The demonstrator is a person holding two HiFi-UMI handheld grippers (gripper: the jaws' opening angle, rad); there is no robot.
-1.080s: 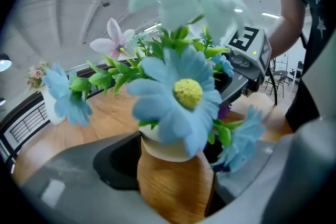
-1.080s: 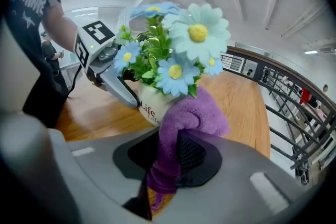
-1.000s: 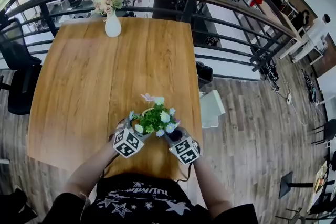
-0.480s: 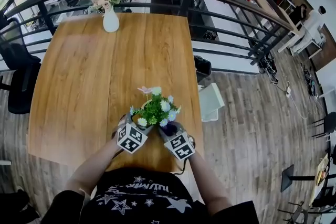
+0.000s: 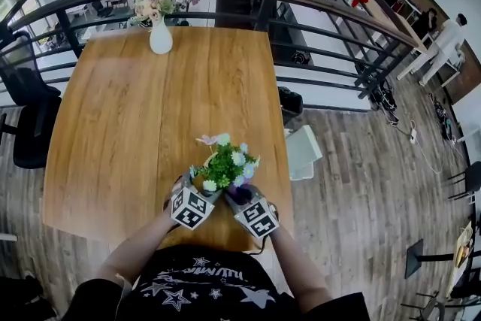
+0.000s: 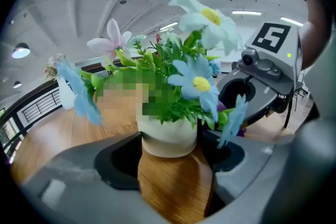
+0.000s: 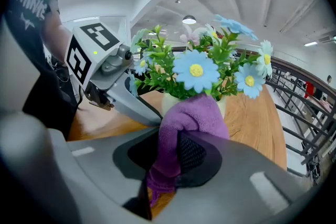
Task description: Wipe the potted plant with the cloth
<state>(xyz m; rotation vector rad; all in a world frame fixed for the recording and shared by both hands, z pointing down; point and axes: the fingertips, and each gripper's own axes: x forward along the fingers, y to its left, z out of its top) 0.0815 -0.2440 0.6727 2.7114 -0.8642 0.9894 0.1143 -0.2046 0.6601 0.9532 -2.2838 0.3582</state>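
The potted plant [image 5: 224, 165] is clamped by the left hand-held gripper [image 6: 168, 149] at the bench's [image 5: 150, 109] near edge, toward the right corner. The cloth [image 7: 191, 115] is clamped in the right hand-held gripper [image 7: 176, 155] and pressed against the plant.

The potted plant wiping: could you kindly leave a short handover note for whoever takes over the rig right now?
Left gripper: jaws closed on the white pot of the potted plant, near the front edge of the table.
Right gripper: jaws shut on the purple cloth, pressed against the pot below the flowers.
Done: plant steadied, cloth in contact.
Left: wipe pot and leaves; progress so far can't be told.
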